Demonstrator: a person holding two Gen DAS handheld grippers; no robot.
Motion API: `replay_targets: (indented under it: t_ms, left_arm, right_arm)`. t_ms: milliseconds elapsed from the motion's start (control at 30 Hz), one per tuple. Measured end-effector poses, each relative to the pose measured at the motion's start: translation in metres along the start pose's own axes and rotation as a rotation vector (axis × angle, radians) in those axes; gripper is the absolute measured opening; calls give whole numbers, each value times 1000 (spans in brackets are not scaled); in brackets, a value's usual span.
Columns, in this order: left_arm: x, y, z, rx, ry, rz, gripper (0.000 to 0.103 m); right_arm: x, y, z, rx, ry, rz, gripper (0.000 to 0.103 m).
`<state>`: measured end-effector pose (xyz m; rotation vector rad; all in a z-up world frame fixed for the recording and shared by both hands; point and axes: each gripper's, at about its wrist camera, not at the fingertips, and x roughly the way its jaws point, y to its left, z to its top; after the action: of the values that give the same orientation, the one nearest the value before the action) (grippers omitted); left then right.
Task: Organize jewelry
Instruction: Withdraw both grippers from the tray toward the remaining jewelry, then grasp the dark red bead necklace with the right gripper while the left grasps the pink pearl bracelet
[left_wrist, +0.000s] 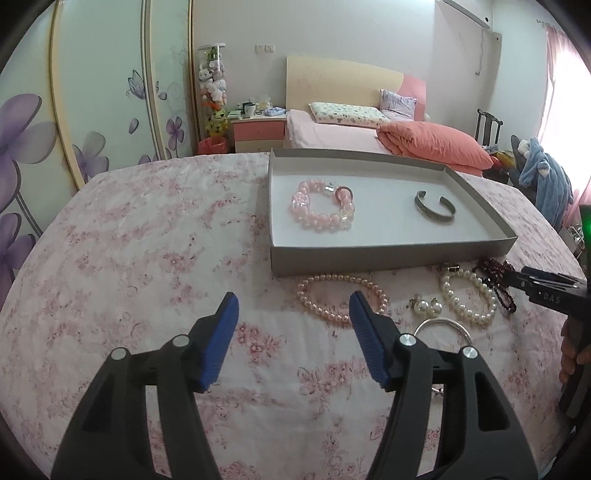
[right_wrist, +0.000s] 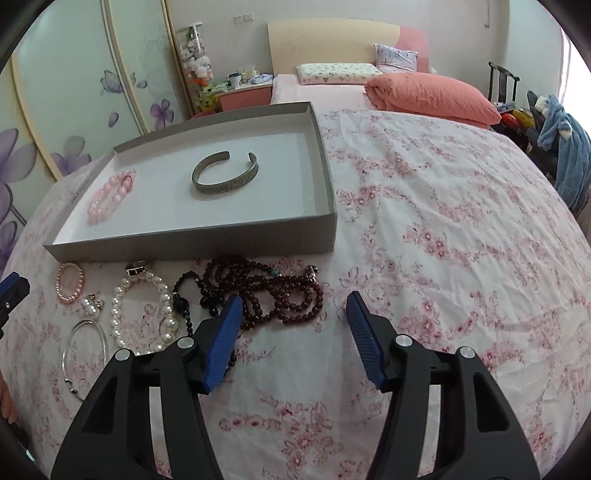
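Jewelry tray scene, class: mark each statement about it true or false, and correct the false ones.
1. The metal cuff lies inside the tray. True.
2. The dark red beads are in the tray. False: they lie on the cloth in front of it.
3. Both grippers are open and hold nothing. True: left gripper, right gripper.
4. The tray holds three pieces. False: only the cuff and a pink bead bracelet.
5. The white pearl bracelet lies outside the tray. True.
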<state>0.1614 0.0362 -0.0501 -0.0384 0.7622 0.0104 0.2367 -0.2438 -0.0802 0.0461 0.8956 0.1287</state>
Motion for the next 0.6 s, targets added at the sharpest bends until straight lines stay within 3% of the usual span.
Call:
replay_targets:
  t_ms: [200, 267, 300, 400, 600]
  left_arm:
    - [7, -1, -2, -4, 19, -2, 62]
    - [10, -1, -2, -8, 27, -5, 62]
    - [11, -2, -2, -9, 30, -5, 62]
    - [15, -2, -1, -9, 38, -9, 62]
    - [25, -5, 1, -4, 65, 1, 62]
  right_arm:
    - [7, 7, 6, -28, -2, -21, 50]
    - [7, 12, 5, -56, -7, -33, 42]
    - [7, 13, 5, -63, -9, -28, 30]
    - [5, 12, 3, -66, -12, -23, 16]
    - [1, 1, 3, -5, -14, -10, 13]
